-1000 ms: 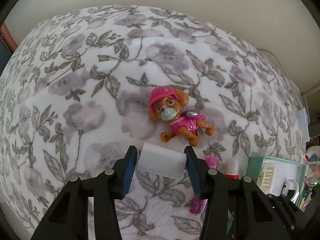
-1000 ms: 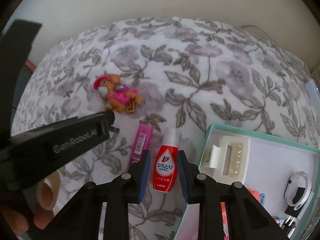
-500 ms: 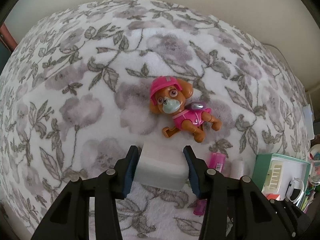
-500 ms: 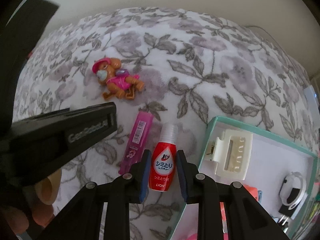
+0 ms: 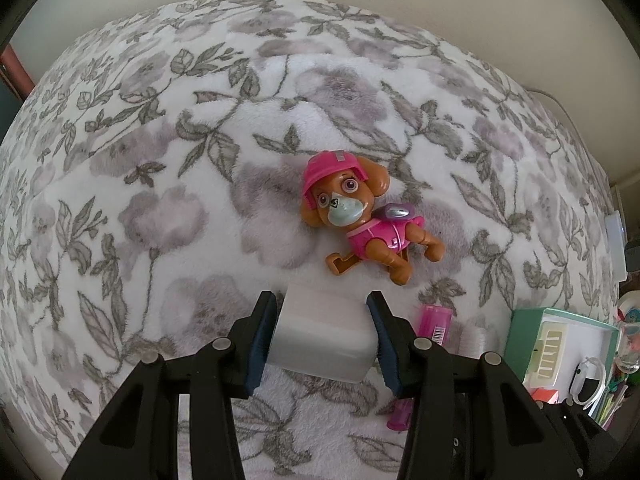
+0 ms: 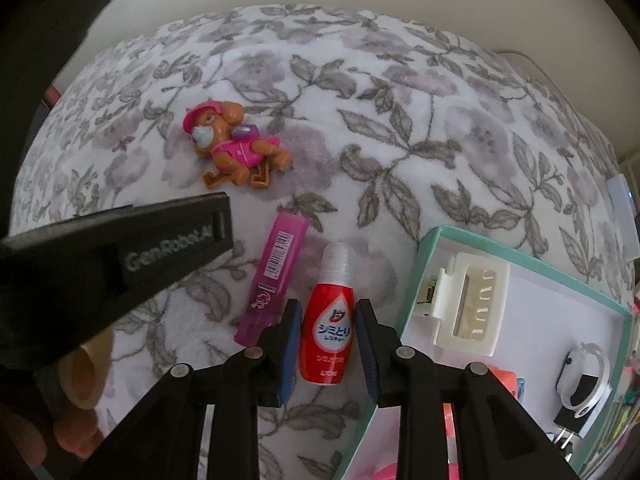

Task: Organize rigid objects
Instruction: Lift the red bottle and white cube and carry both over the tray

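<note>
The white block [image 5: 322, 334] sits squarely between the left claw's [image 5: 322, 340] blue pads, pinched on both flat sides and apparently lifted just clear of the floral blanket [image 5: 160, 168], which covers what looks like a bed. Gripping it across its parallel faces makes sense: a rigid box will not slip that way.

The red stain-remover bottle [image 6: 328, 336] lies on the blanket with its clear cap pointing away, and the right claw [image 6: 328, 340] straddles its body. The pads stand close on either side, but I cannot tell whether they are pressing it yet. Lined up along the bottle's length, that claw seems set to lift it sideways into the teal box [image 6: 424, 248] just to its right, where a cream hair clip [image 6: 468, 300] and a small white device [image 6: 584, 380] already lie.

Beside the bottle, a pink lead-refill case [image 6: 276, 272] rests flat, and farther off the pink-helmeted puppy figure [image 5: 360, 216] lies on its side. Both probably await their turn.
</note>
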{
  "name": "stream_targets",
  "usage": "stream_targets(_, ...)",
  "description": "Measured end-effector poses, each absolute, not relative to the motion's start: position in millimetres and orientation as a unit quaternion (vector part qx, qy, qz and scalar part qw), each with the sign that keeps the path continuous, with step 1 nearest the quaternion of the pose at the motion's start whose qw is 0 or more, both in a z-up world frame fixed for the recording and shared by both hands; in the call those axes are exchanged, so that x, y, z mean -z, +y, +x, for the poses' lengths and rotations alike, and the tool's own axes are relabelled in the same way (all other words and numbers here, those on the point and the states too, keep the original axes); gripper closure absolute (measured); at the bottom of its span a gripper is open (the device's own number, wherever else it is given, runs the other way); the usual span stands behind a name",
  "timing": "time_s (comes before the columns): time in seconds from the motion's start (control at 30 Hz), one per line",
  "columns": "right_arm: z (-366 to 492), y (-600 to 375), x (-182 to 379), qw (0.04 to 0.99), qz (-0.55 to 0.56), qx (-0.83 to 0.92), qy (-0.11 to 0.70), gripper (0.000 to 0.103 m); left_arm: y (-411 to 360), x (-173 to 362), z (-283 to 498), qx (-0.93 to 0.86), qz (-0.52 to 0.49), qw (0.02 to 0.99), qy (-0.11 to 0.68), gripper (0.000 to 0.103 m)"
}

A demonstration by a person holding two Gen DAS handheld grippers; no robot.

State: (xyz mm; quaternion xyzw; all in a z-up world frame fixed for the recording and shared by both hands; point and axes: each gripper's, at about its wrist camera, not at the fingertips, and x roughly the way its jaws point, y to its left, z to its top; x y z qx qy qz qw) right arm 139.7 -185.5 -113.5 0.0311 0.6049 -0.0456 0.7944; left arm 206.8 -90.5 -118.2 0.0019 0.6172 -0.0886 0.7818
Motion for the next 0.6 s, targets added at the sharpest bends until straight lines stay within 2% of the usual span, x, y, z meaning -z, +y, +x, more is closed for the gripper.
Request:
stream_targets(0.43, 139.0, -184.7, 121.9, 0.788, 0.032, 0.036, 0.614, 0.076, -87.4, 115.9, 206.5, 0.084, 0.001, 0.782, 0.617, 0.055)
stream_targets(0.6, 138.2, -188.6, 107.8, 0.796, 0.044, 0.028, 0.602, 0.076, -78.1, 96.2, 206.0, 0.077, -0.003, 0.798, 0.598, 0.055)
